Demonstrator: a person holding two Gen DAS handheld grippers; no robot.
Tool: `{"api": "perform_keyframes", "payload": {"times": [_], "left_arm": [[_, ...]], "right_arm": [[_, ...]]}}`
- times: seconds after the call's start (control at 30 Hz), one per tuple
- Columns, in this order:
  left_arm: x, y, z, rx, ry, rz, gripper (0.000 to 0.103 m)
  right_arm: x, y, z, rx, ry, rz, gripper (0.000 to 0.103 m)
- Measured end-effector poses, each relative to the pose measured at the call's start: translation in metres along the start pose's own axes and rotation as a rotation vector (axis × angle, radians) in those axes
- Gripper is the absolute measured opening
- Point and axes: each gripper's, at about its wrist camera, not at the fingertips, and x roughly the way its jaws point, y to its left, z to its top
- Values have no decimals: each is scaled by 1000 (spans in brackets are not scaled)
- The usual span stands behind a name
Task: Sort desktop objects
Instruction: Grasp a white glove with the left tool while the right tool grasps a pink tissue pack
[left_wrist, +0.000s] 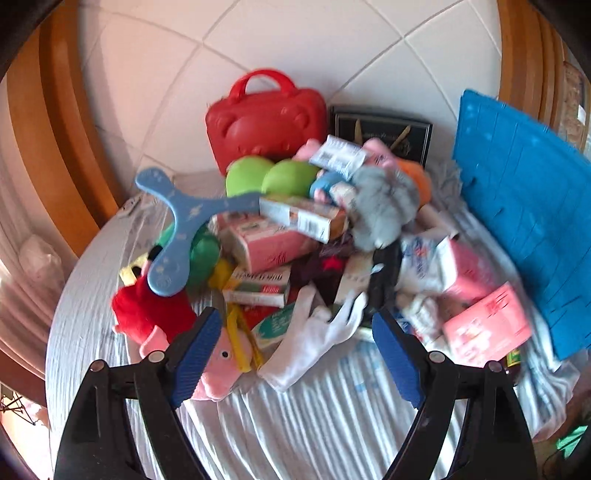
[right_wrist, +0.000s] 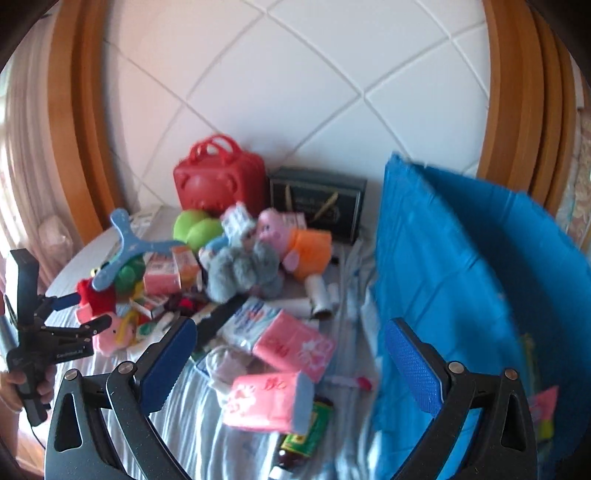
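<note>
While both hand-held grippers are held spread and empty, the left hand-held gripper (left_wrist: 291, 354) is seen over a white glove (left_wrist: 317, 332) beside a pink plush (left_wrist: 221, 363), and the right hand-held gripper (right_wrist: 291, 365) over a pink pack (right_wrist: 267, 402); a blue bin (right_wrist: 461, 277) is propped far right.

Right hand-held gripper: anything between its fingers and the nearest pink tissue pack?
Nothing visible. The right hand-held gripper is open, and the pink tissue pack lies exposed on the cloth just ahead; a dark bottle lies beside it.
</note>
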Motion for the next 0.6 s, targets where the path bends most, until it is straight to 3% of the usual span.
{"api": "perform_keyframes", "payload": {"times": [0.3, 0.53, 0.6], "left_arm": [[86, 5, -36, 60, 117, -57, 84], [140, 5, -50, 69, 231, -117, 83], [147, 3, -52, 99, 222, -89, 56]], "right_arm": [[86, 1, -78, 177, 279, -96, 103], [96, -5, -119, 302, 383, -134, 103], [98, -4, -124, 322, 399, -125, 103]]}}
